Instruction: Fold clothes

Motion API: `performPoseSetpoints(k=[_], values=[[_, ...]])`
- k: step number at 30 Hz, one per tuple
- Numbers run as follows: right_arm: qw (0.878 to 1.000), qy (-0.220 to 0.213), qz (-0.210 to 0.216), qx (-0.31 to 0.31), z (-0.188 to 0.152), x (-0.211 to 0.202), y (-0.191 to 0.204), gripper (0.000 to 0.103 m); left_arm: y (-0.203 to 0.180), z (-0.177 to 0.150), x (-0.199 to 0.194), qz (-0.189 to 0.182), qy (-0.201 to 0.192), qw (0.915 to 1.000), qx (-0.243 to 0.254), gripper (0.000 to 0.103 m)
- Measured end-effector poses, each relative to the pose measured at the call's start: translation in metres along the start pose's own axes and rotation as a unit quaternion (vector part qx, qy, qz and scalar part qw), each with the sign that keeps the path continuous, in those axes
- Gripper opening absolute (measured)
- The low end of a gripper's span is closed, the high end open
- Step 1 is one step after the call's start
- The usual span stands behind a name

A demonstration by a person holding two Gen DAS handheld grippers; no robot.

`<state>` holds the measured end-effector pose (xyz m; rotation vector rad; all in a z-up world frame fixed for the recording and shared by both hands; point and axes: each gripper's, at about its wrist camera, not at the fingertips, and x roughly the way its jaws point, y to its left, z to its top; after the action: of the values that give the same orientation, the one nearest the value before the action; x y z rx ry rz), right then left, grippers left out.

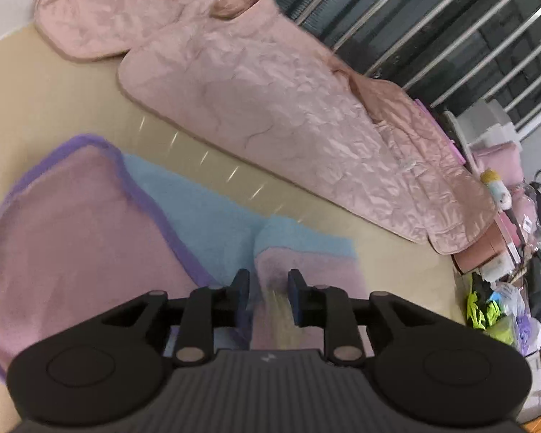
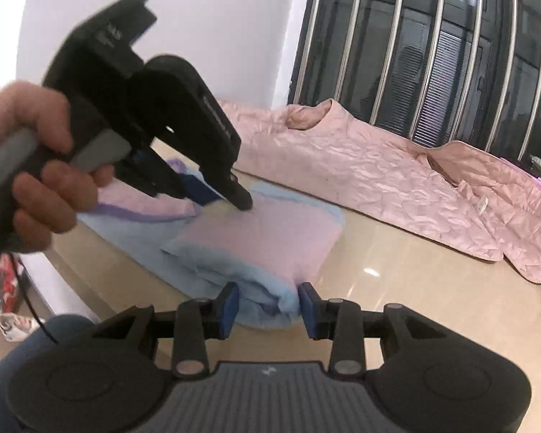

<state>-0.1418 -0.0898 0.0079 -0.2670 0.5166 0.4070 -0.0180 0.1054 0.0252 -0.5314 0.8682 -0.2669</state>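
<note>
1. My left tongs (image 1: 268,297) sit low over the soft fleecy garment in pale pink and sky blue with purple trim (image 1: 90,238). Their blue pads (image 1: 295,297) stand a little apart on either side of a raised pink ridge; I judge they are placed to catch that fold, but I cannot tell whether they already bite the cloth.

2. My right tongs (image 2: 268,303) are spread, with the bunched blue edge of the garment (image 2: 270,306) lying between the pads (image 2: 308,305) at its near corner. That placing makes sense to me for gripping the thick rolled edge and carrying it over. In the right wrist view a hand (image 2: 36,166) holds the left tool with its tip down on the pink panel, probably pinning the layers so they do not slide.

3. The garment lies on the glossy beige floor (image 2: 414,288), already doubled in part: a pink panel on top, blue layers showing beneath and around it, and a purple-bound rounded flap to one side. It looks plush, thick and limp, so folds will be rounded rather than crisp.

4. Well apart from it, along the barred dark window (image 2: 432,54), a quilted satin-pink jacket (image 1: 288,108) lies spread flat. Whether it is waiting or done with, I cannot judge.
</note>
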Motion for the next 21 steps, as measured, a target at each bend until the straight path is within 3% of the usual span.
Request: performPoseSetpoints(k=[2,5,7,10,13,14,15,18,21], values=[[0.999,-0.029,0.007,0.026,0.001,-0.01,-0.01,0.038,-0.008,-0.001,-0.013,-0.006,-0.026,0.9995,0.015,0.039],[0.992,-0.068,0.03,0.102,-0.001,-0.023,-0.03,0.058,-0.025,-0.007,-0.023,0.017,-0.044,0.9977,0.05,0.043],[0.976,-0.071,0.058,0.195,-0.008,-0.026,-0.048,0.059,-0.035,-0.012,-0.025,0.028,-0.042,0.9954,0.081,0.043],[0.947,-0.042,0.076,0.309,-0.013,-0.01,-0.071,0.059,-0.04,-0.023,-0.02,0.022,-0.024,0.9946,0.099,0.043],[0.926,-0.003,0.079,0.369,-0.019,0.012,-0.079,0.047,-0.033,-0.031,-0.009,0.033,-0.002,0.9959,0.084,0.043],[0.923,0.001,0.083,0.375,-0.02,0.017,-0.079,0.034,-0.032,-0.033,-0.005,0.036,0.004,0.9962,0.079,0.043],[0.925,0.002,0.083,0.372,-0.019,0.019,-0.078,0.024,-0.032,-0.035,-0.004,0.034,0.003,0.9964,0.078,0.043],[0.931,0.002,0.075,0.358,-0.017,0.019,-0.074,0.01,-0.033,-0.039,-0.001,0.027,0.002,0.9969,0.074,0.043],[0.935,-0.021,0.063,0.348,-0.019,0.003,-0.074,0.009,-0.035,-0.044,0.003,0.02,0.002,0.9974,0.069,0.043]])
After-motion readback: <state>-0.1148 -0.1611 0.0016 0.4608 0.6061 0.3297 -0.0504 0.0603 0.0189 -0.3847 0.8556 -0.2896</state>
